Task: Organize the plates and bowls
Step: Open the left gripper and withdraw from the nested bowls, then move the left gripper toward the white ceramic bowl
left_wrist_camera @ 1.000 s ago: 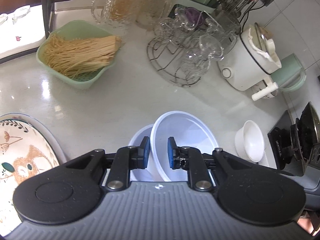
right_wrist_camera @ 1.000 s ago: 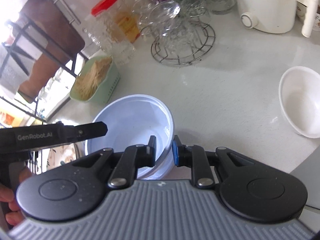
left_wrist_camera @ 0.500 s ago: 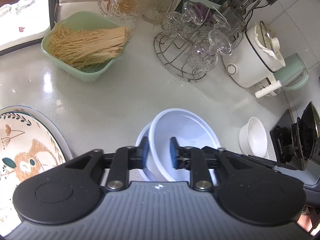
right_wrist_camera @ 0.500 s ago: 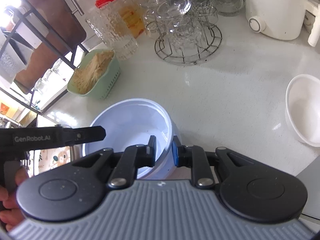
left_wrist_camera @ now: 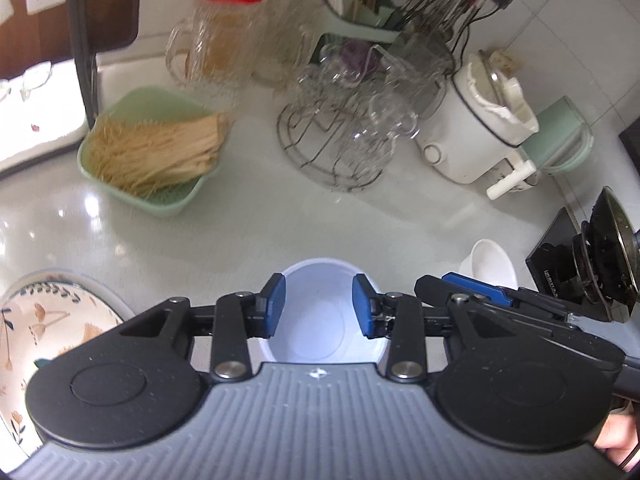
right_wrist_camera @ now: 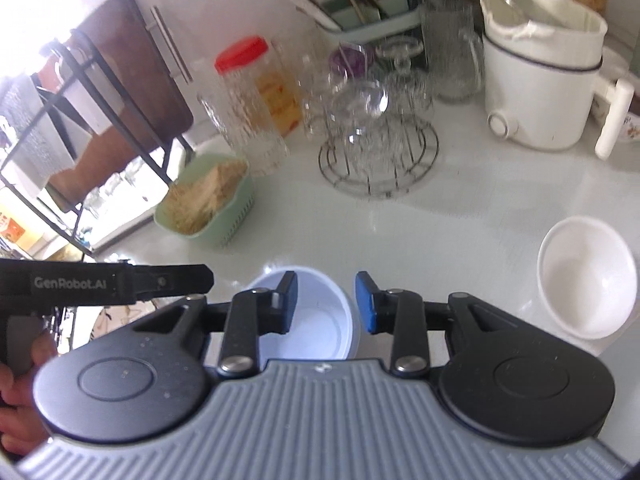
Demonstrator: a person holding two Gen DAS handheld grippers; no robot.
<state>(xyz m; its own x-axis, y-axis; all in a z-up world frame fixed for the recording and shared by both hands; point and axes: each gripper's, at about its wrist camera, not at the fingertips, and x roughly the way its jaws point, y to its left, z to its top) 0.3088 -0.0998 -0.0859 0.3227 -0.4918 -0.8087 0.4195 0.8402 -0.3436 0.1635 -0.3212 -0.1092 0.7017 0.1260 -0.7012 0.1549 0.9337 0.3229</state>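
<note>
In the left wrist view, the left gripper (left_wrist_camera: 318, 307) is hanging at lower centre with its jaws parted a little and holding nothing; they have just been opening, letting go of the pale blue bowl (left_wrist_camera: 320, 320), whose rim they were pinching a second ago. The bowl is now sitting below them, apparently nested in another. A patterned plate (left_wrist_camera: 48, 332) is lying at lower left and a white bowl (left_wrist_camera: 494, 266) at right.

In the right wrist view, the right gripper (right_wrist_camera: 326, 304) is likewise standing narrowly open and empty, its jaws just released from the blue bowl's (right_wrist_camera: 320, 332) rim. The stacking step looks done; the white bowl (right_wrist_camera: 586, 280) at right is probably next.
</note>
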